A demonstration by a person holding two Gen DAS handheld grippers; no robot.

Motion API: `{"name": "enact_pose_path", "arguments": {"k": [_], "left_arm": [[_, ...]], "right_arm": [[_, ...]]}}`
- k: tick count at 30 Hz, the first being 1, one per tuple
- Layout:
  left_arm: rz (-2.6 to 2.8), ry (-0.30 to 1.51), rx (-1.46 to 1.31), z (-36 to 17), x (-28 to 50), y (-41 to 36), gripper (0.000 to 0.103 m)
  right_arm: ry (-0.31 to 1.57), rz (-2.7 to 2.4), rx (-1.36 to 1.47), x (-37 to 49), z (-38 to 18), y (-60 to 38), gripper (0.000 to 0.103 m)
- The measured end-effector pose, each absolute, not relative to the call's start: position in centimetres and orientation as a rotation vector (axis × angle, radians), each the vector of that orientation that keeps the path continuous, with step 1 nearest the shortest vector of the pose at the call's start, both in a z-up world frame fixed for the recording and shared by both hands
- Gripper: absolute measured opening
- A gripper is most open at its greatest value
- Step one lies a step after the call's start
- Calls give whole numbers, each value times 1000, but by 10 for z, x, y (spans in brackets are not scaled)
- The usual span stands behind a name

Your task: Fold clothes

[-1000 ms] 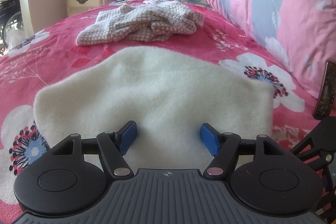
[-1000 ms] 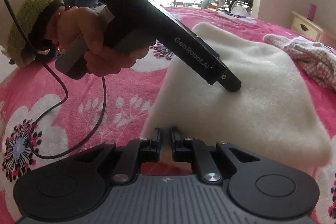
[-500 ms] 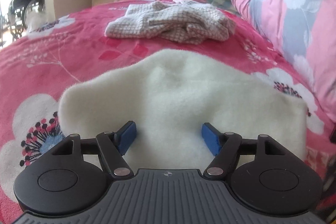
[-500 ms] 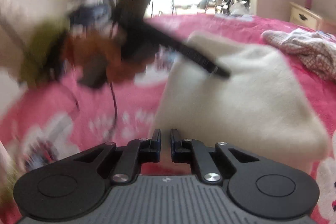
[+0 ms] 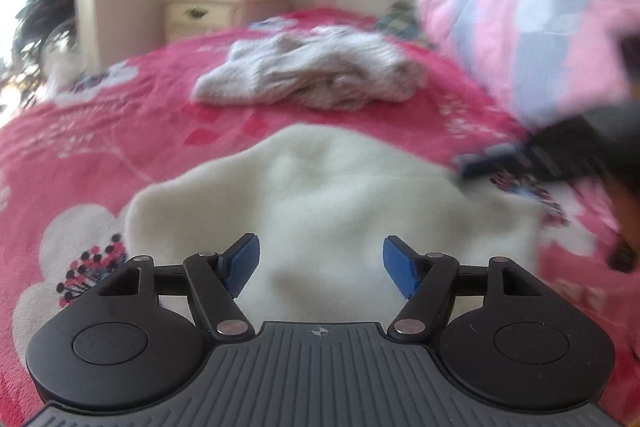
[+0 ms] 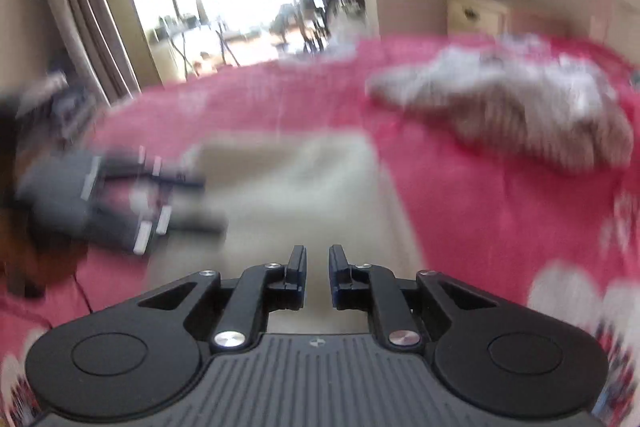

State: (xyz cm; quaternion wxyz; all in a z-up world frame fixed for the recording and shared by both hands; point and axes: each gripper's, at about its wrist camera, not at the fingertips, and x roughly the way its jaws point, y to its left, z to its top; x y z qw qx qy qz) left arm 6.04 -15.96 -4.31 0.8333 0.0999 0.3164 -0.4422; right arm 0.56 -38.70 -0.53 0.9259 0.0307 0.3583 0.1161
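On the pink floral bedspread, a folded cream fleece garment is laid flat. Directly above its near edge the left claw is held with its blue-padded fingers spread wide, nothing between them. At the garment's right side, the right claw is seen blurred, close to the fabric. From the right wrist view, the right claw is shown over the cream garment with its fingers nearly pressed together, a narrow gap left and no cloth visibly pinched. Beyond the cream garment, well apart from it, a crumpled beige checked garment is lying on the bedspread. Right of the cream garment, a rolled pink and grey floral duvet is resting.
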Motion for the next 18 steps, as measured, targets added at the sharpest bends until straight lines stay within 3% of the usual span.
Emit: {"name": "enact_pose_path", "arguments": {"k": [3,7,13,18], "left_arm": [[-1014,655,278,-53,35,-167,70],[-1007,570,335,-65,17,-172,71],[-975,550,296,-69,13,-173,71],[-963,537,266,-72,10,-171,71]], "right_arm": [[729,258,28,44,-7,-387,13],[936,239,-58,98,-67,-383,8],[838,386,-65,117,-4,-351,13],[909,604,-108,168,-33,-287,11]]}}
